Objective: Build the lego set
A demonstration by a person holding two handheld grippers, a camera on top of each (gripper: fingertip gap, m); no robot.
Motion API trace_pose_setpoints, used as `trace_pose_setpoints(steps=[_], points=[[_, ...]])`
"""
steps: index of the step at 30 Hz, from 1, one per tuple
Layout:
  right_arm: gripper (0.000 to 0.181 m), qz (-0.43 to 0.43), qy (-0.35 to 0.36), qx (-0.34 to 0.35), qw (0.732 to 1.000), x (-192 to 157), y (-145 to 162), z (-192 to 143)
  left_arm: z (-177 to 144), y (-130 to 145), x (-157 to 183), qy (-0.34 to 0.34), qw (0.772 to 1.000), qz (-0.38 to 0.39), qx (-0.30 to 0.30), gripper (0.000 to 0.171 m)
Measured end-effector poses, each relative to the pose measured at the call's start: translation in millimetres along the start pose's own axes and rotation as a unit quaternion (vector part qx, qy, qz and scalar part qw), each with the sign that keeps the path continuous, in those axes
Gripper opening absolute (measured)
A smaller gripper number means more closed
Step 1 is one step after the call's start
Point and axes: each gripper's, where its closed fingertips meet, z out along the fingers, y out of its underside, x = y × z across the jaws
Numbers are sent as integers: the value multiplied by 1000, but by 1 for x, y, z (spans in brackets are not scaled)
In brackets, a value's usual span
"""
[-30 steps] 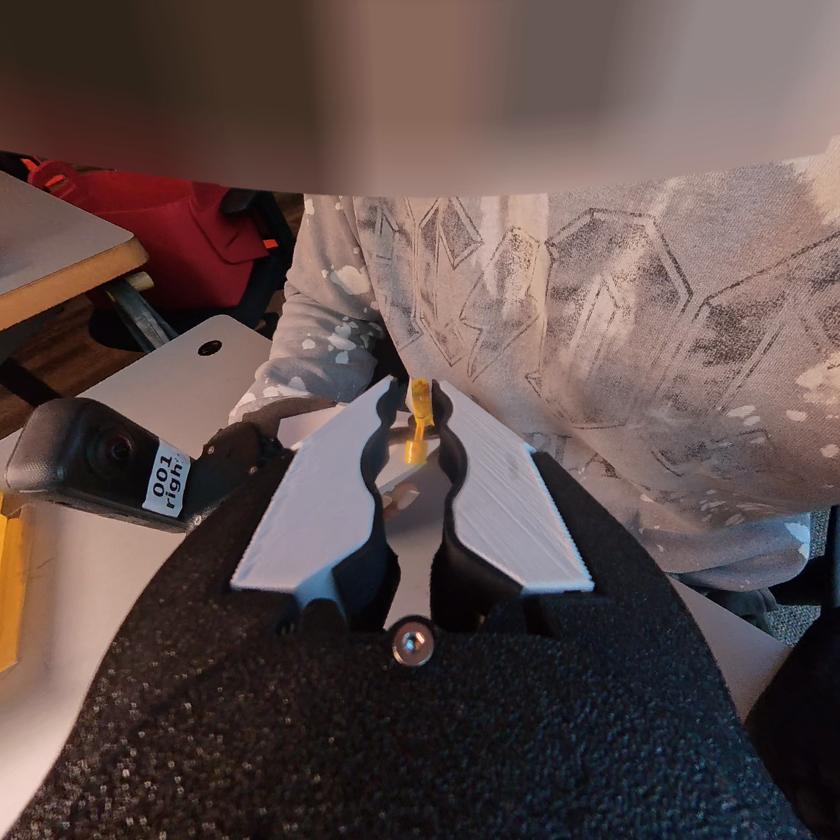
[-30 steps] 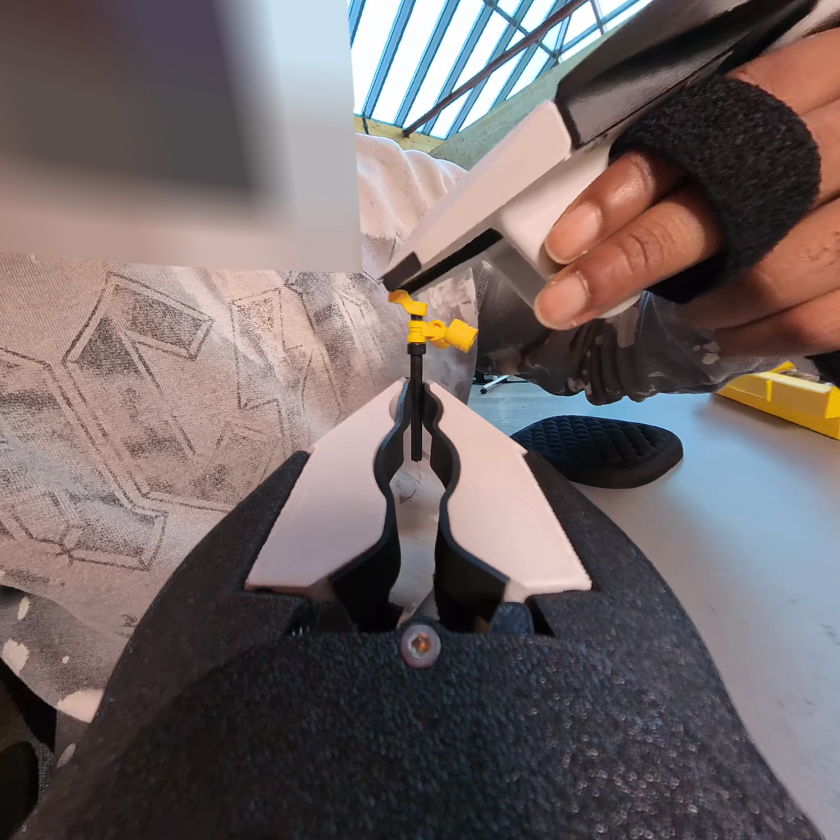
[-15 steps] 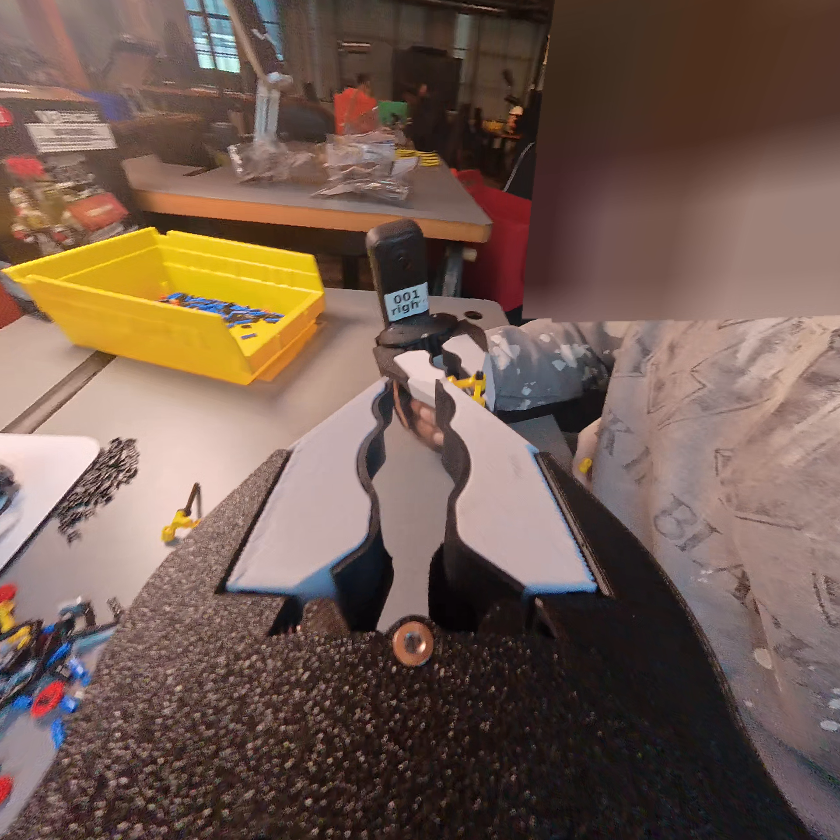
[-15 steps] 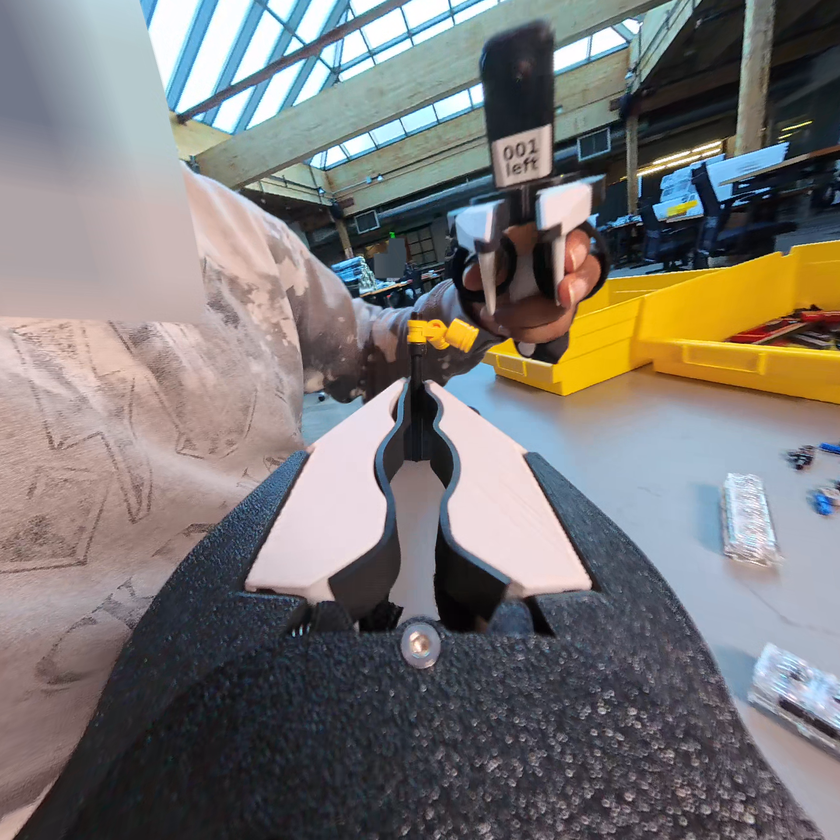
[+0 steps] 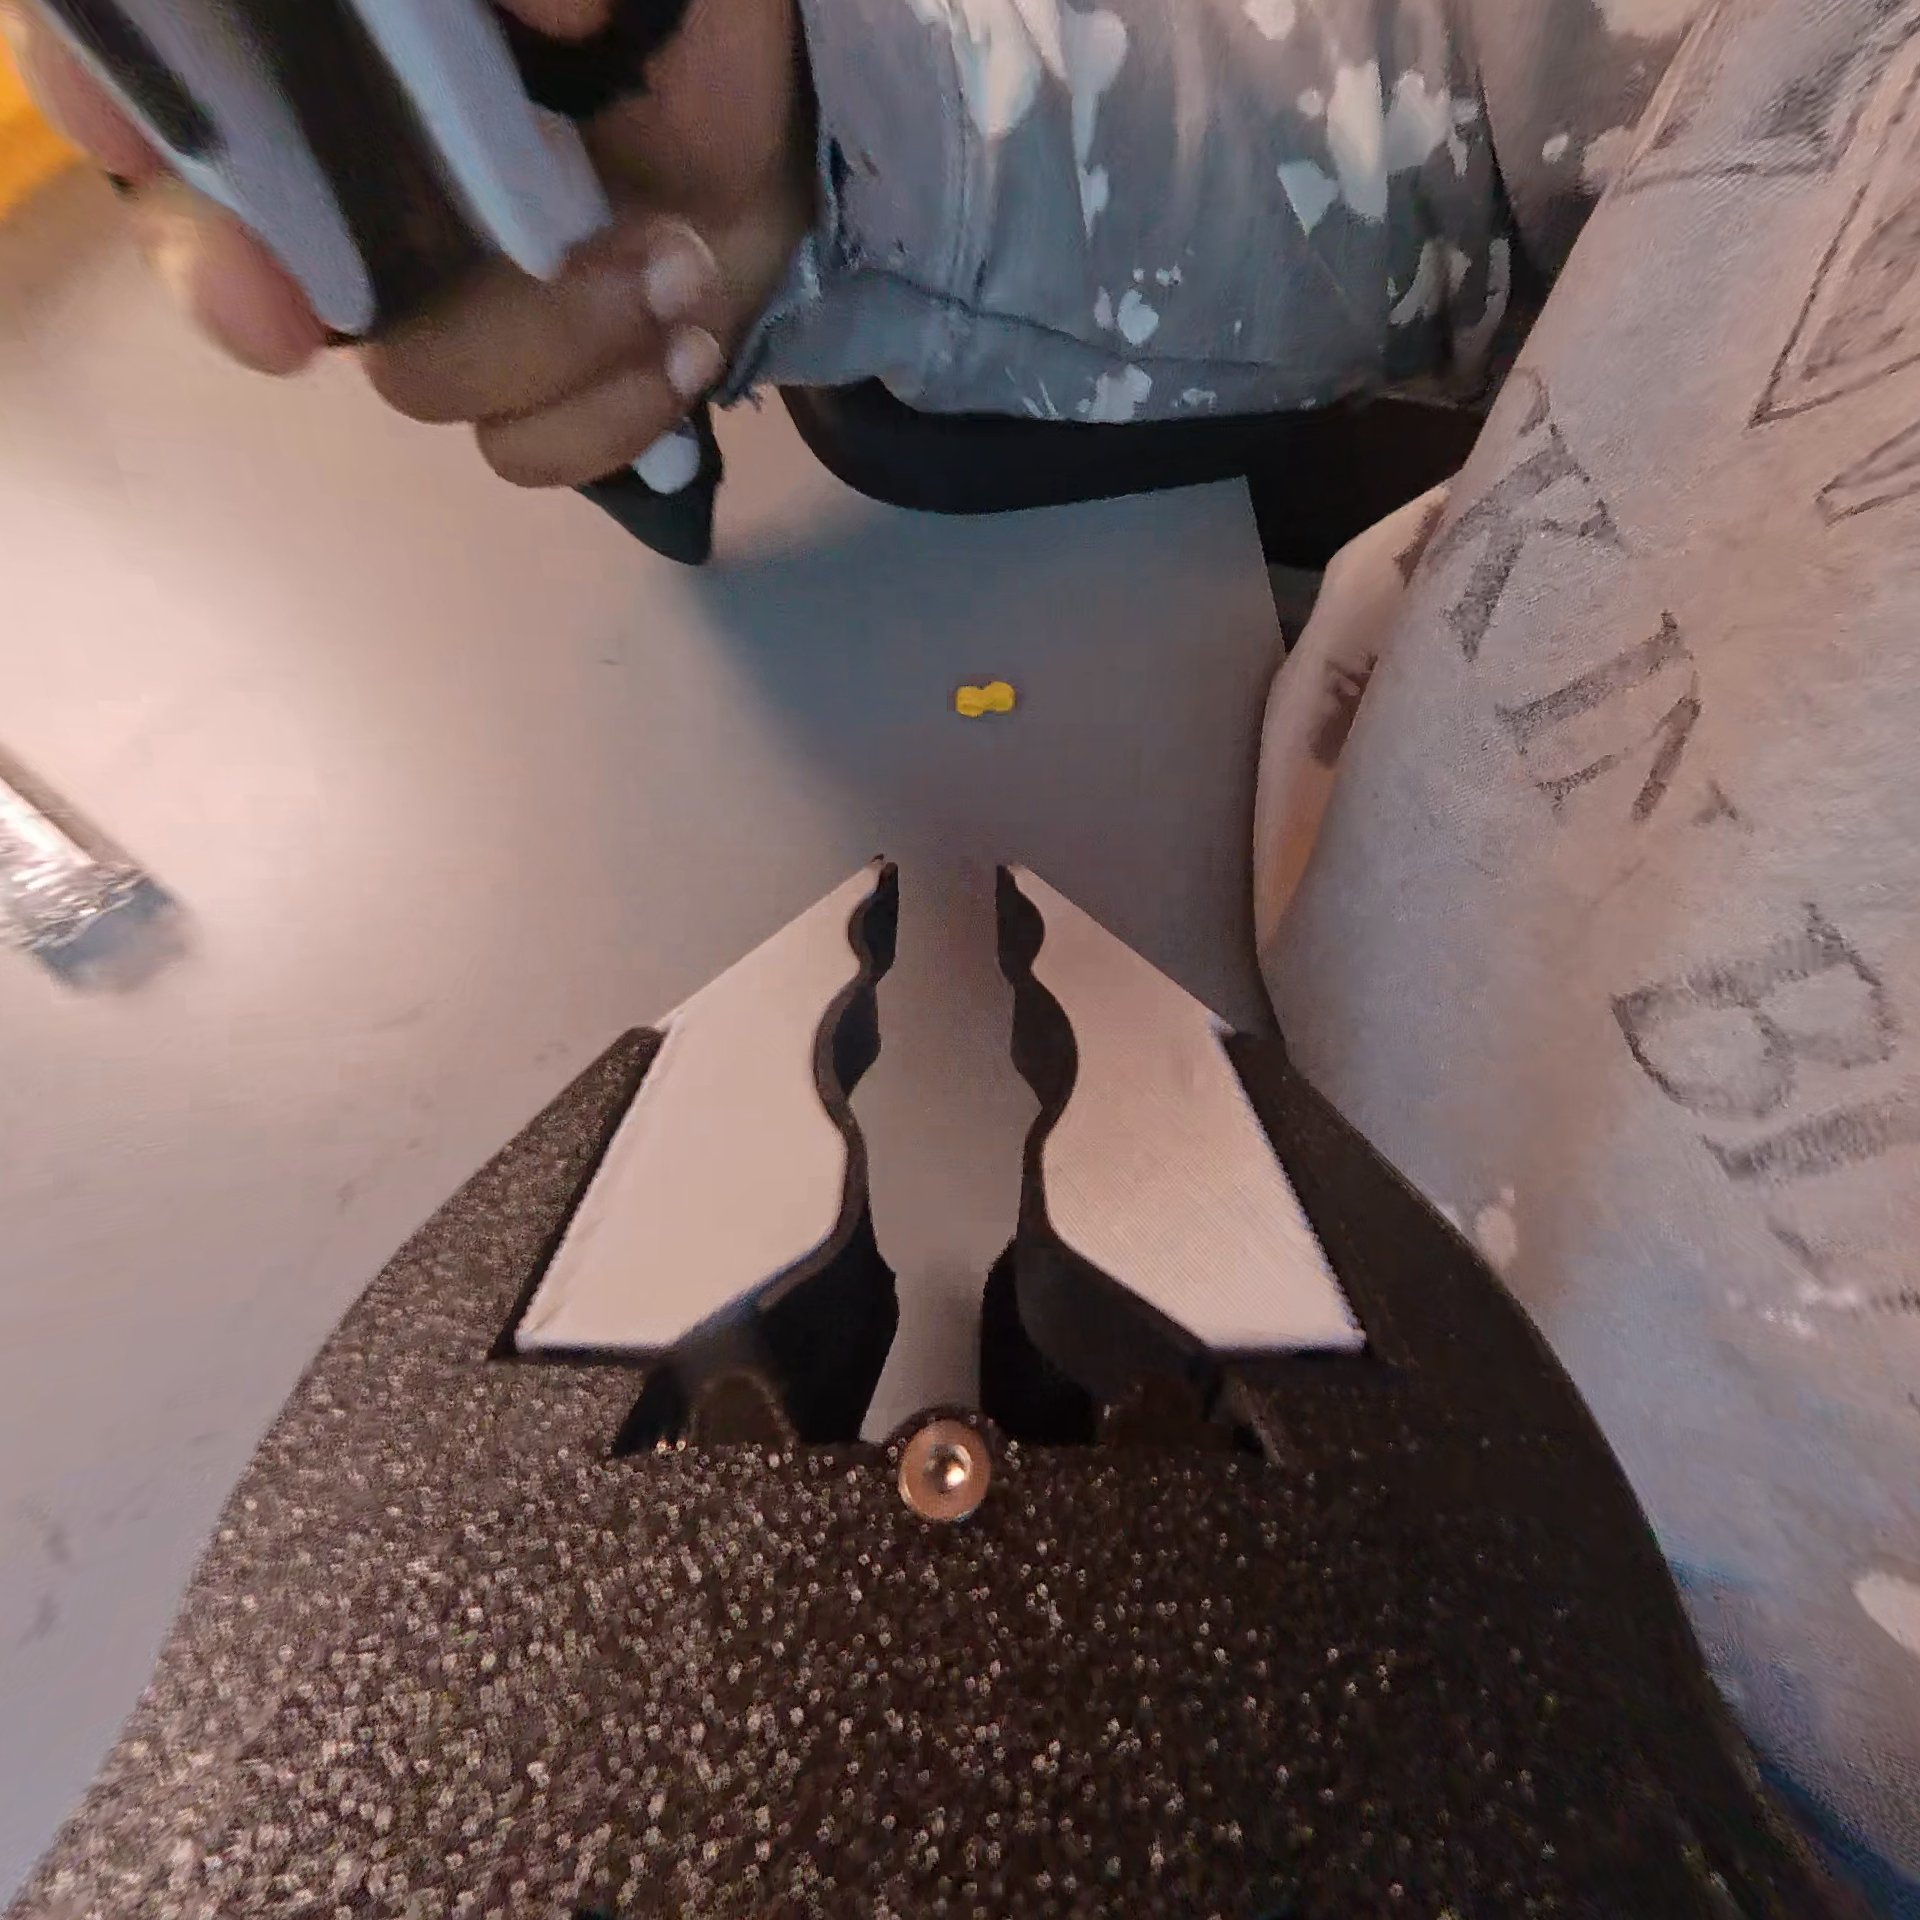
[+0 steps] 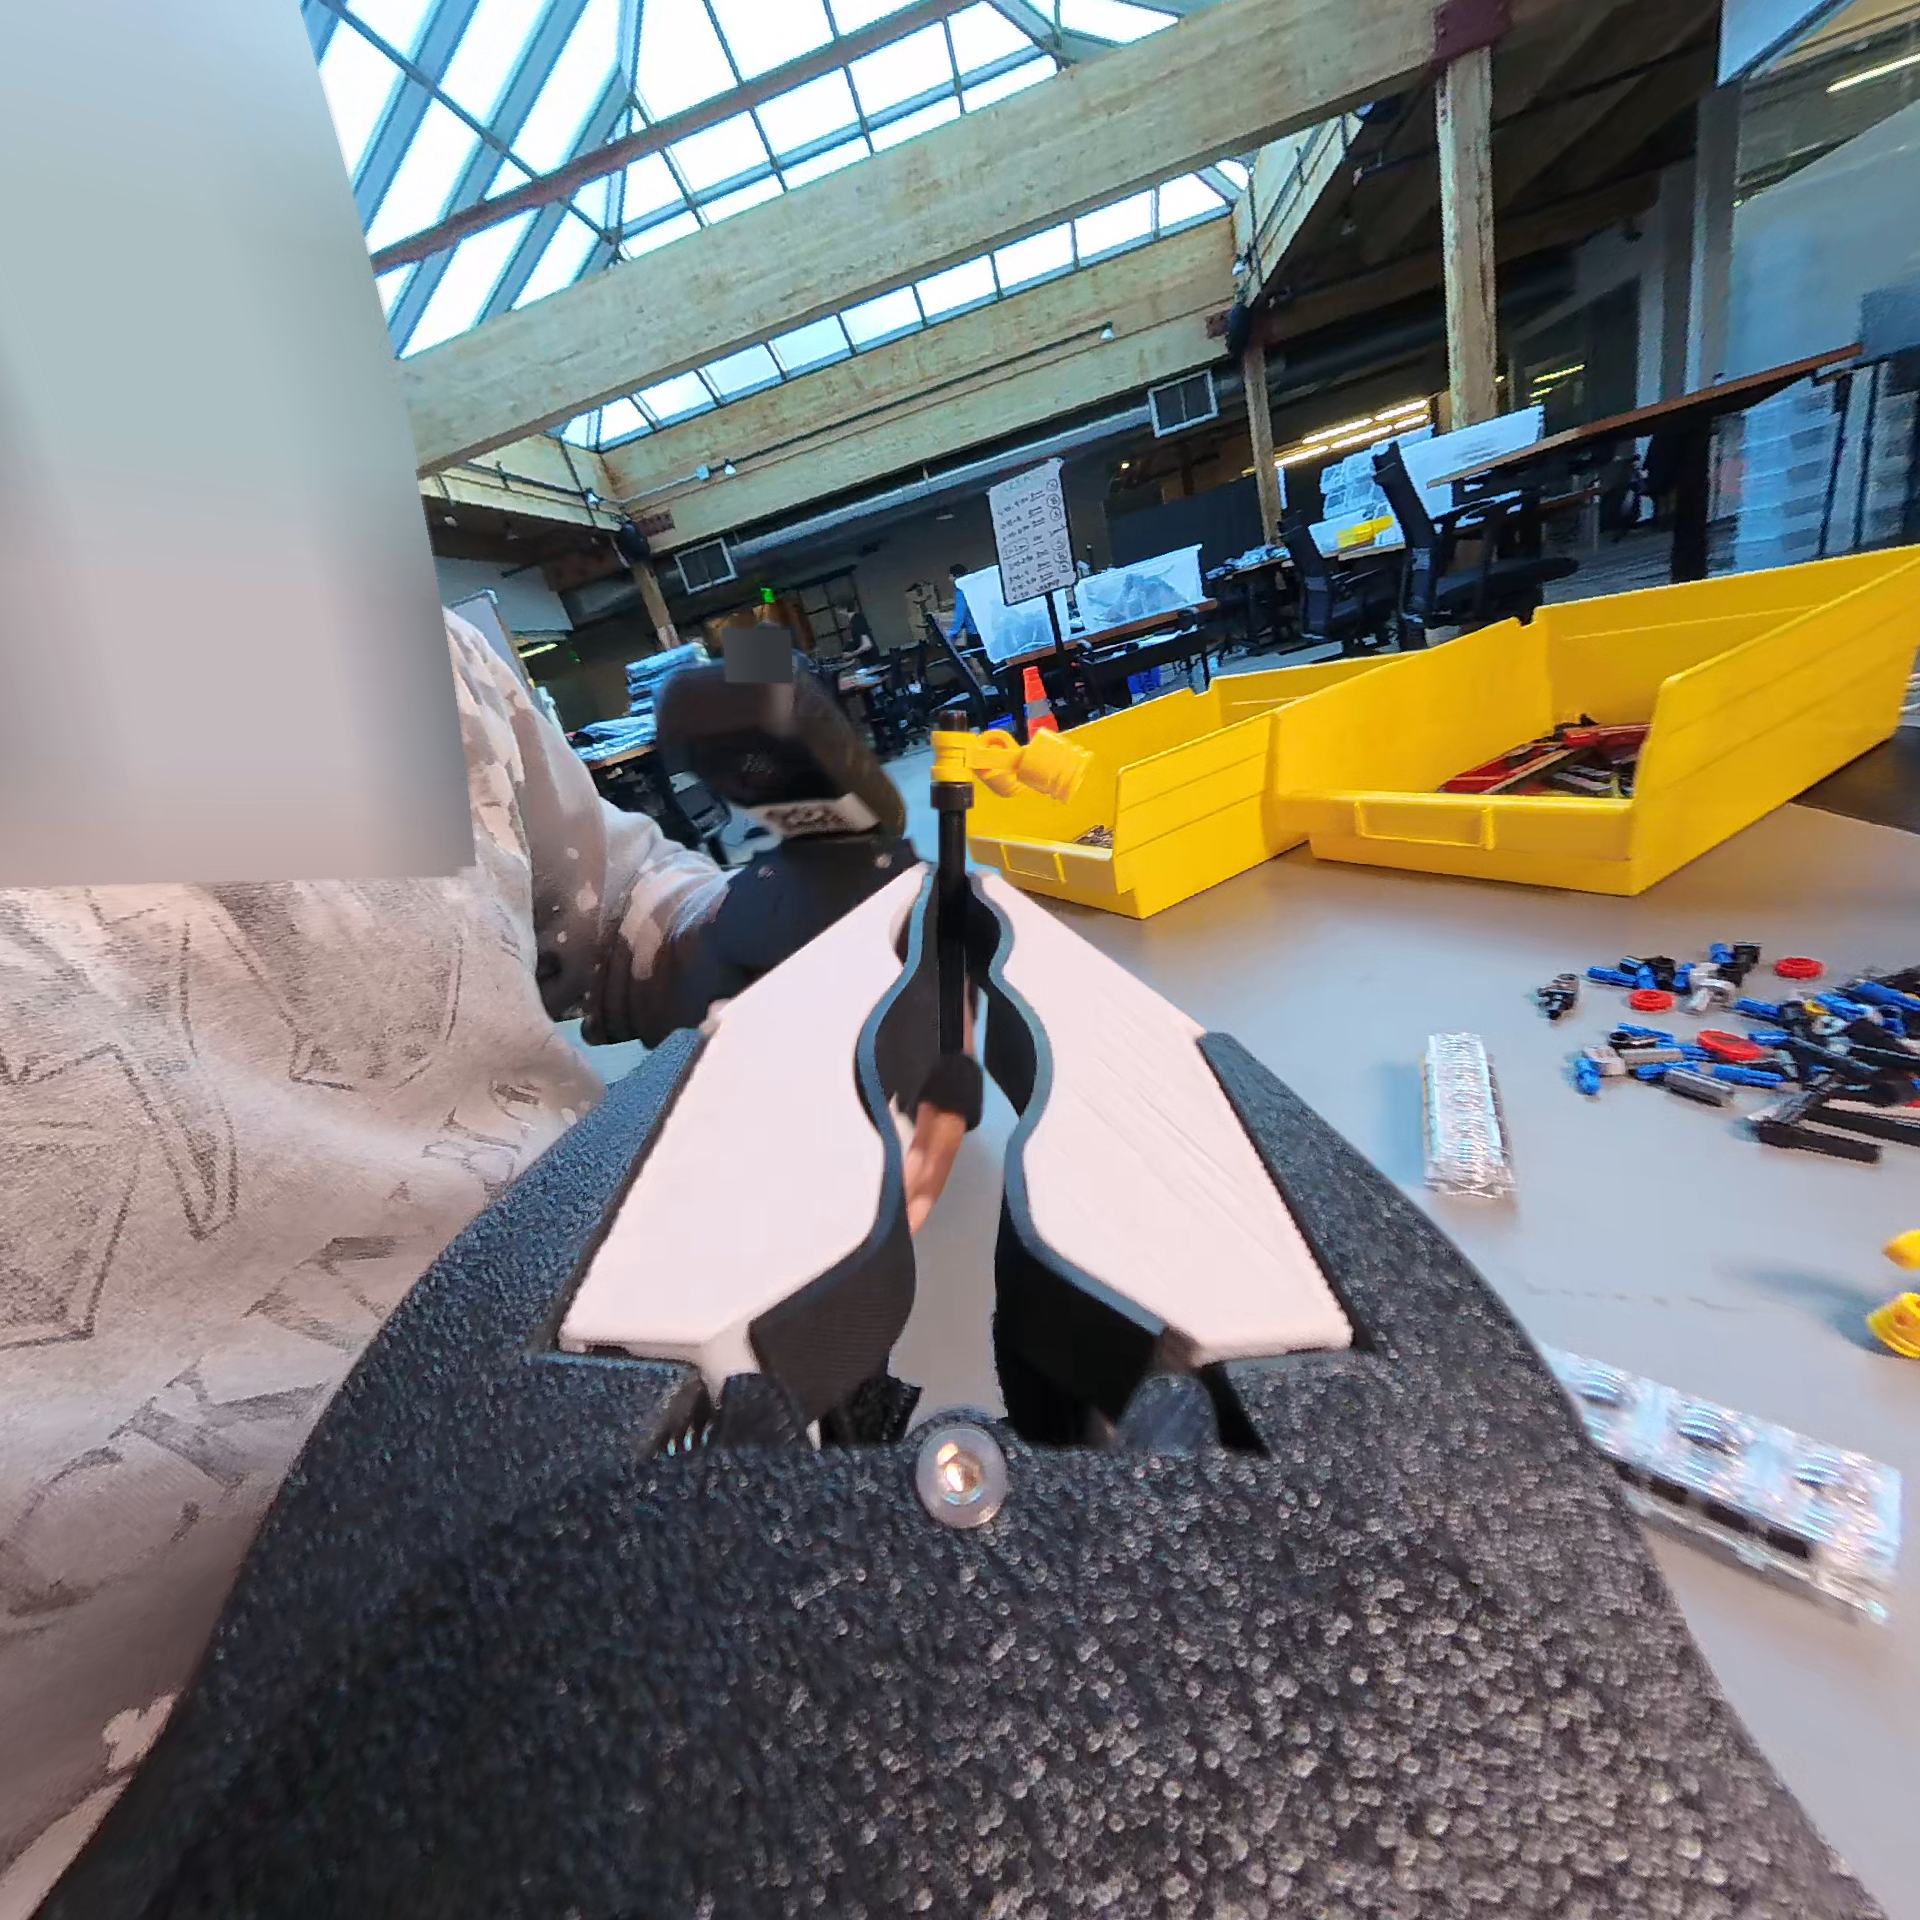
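Observation:
My right gripper (image 6: 951, 883) is shut on a thin black axle (image 6: 950, 935) that stands upright between its tips, with a yellow connector piece (image 6: 1003, 774) on the axle's top end. My left gripper (image 5: 940, 871) is open and empty, pointing down at the grey table (image 5: 436, 790). A small yellow piece (image 5: 985, 700) lies on the table just beyond its tips. The other gripper and the hand holding it (image 5: 447, 229) show blurred at the top left of the left wrist view. The left gripper's body (image 6: 779, 769) shows behind the right one's tips.
Two yellow bins (image 6: 1558, 748) stand at the back right of the table. A pile of small blue, red and black parts (image 6: 1766, 1029) and clear plastic bags (image 6: 1465, 1112) lie to the right. The person's grey patterned sweatshirt (image 5: 1610, 831) is close on the near side. There is about 15 centimeters between the tips of the two grippers.
My left gripper has swung from facing across the table to pointing down at the small yellow piece. My right gripper still holds the axle and has turned a little.

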Motion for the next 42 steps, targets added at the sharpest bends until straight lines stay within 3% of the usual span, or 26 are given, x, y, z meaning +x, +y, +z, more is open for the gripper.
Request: trace_pose_setpoints(steps=[4, 7, 9, 12, 15, 21, 26, 38, 42], points=[[3, -16, 28, 5, 999, 10, -8, -13, 34, -4, 8, 2, 1000, -2, -28, 21], [3, -22, 41, 11, 999, 15, -13, -18, 34, -11, -6, -38, 999, 12, -24, 21], [3, -27, 44, 22, 998, 15, -19, -19, 20, -29, -27, -68, 997, -21, 31, 19], [3, -23, 18, 34, 999, 7, -24, -13, -20, -62, -62, -98, 979, -75, 160, 19], [2, 3, -47, 31, 998, -14, -19, -5, -64, -94, -65, -30, 953, -82, 290, 23], [3, 66, -191, 39, 979, -61, -9, 11, -87, -124, -27, 138, 906, -60, 396, 22], [2, 101, -247, 41, 963, -78, -3, 15, -78, -129, 5, 209, 890, -39, 404, 24], [3, 130, -291, 26, 947, -91, 5, 18, -77, -132, 14, 235, 878, -35, 416, 11], [3, 126, -272, 35, 953, -83, 3, 20, -77, -134, 7, 191, 887, -24, 419, 11]])
